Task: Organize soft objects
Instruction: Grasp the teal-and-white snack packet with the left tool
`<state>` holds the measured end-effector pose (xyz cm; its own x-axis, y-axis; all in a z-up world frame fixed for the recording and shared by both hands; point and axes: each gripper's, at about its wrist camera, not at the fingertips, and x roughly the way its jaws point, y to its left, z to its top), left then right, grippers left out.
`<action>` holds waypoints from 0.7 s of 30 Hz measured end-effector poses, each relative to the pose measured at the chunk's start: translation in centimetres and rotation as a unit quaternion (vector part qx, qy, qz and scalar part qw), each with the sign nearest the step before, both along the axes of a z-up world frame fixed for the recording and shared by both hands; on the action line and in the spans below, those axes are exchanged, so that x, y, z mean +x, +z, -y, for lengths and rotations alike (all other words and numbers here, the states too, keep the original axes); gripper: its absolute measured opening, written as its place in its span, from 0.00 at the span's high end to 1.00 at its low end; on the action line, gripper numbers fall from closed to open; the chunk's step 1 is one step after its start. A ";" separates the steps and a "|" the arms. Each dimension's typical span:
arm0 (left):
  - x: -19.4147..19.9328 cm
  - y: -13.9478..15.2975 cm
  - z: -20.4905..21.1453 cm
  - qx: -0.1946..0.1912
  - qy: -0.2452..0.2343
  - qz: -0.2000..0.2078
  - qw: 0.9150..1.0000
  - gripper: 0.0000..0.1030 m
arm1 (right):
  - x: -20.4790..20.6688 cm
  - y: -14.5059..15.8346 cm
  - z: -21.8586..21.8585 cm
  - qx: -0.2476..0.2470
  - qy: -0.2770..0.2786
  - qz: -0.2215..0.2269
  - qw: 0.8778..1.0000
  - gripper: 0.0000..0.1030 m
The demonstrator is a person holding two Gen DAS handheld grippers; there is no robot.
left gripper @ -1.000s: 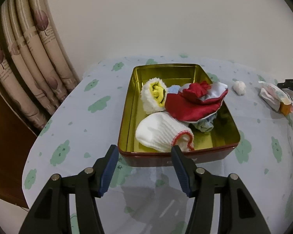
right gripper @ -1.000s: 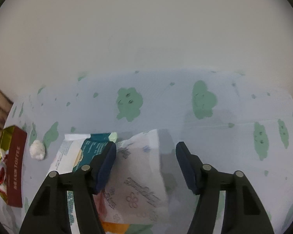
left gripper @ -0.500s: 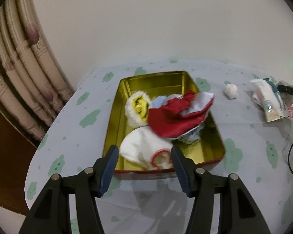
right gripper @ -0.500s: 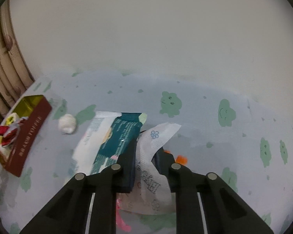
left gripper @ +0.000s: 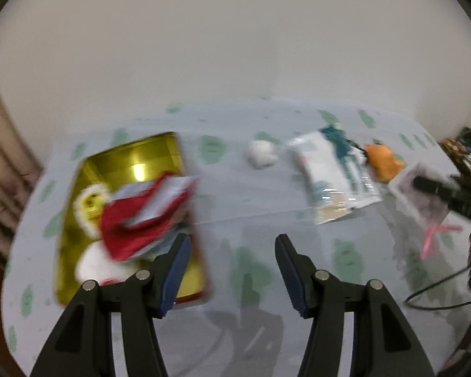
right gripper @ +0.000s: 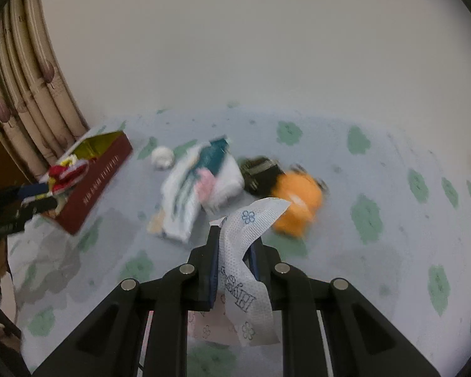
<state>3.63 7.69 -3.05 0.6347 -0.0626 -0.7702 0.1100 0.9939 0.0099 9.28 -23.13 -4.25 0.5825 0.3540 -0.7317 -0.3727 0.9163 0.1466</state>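
Right wrist view: your right gripper (right gripper: 234,245) has its jaws clamped on the white printed packet (right gripper: 246,270), lifted well right of the tin (right gripper: 94,177). Carry it over the tin's rim before releasing; the left gripper (left gripper: 232,265) hangs wide open and empty beside the tin

A tin (left gripper: 132,157) of glossy gold metal inside, matt dark red outside, holds soft cloth pieces (left gripper: 135,220), some fleecy white. The tabletop (right gripper: 376,251) wears a matt printed cloth. A shiny plastic packet (left gripper: 336,172) lies crinkled. A dimpled, papery white wrapper (right gripper: 245,270) sits between matt black plastic hand-held gripper (right gripper: 234,251) arms.
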 end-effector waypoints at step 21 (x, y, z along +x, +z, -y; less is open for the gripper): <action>14.5 -3.4 11.0 -0.176 -0.051 -0.128 0.975 0.37 | -1.7 -6.4 7.6 0.069 -0.080 -0.044 0.993 0.83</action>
<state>18.17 -3.30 -6.41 0.4001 -0.4053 -0.8220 0.1630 0.9140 -0.3714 7.61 -30.75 -10.70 0.5750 0.3628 -0.7333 -0.2045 0.9316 0.3006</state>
